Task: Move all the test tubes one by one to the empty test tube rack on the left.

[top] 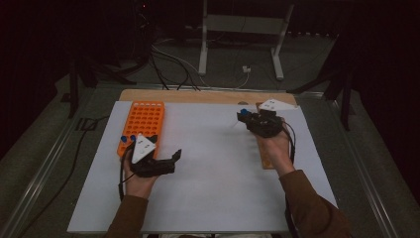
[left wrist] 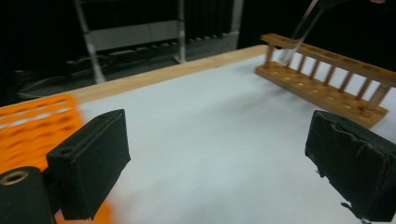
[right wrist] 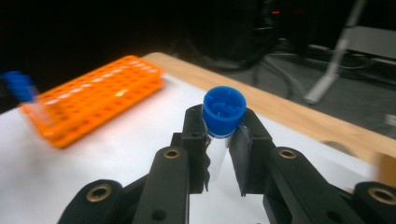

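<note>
The right gripper [right wrist: 223, 140] clamps a clear tube [right wrist: 219, 151] just under its blue cap [right wrist: 224, 111]. The tube's long axis runs across the jaws, cap toward the camera, and in the left gripper view its body slants down to the wooden rack [left wrist: 327, 79]. The left gripper [left wrist: 219, 158] stands wide apart and empty over the white sheet [top: 218, 173], beside the orange rack [top: 143, 121]

High view overlooks table [top: 208, 188]; gripper views skim it closely.
</note>
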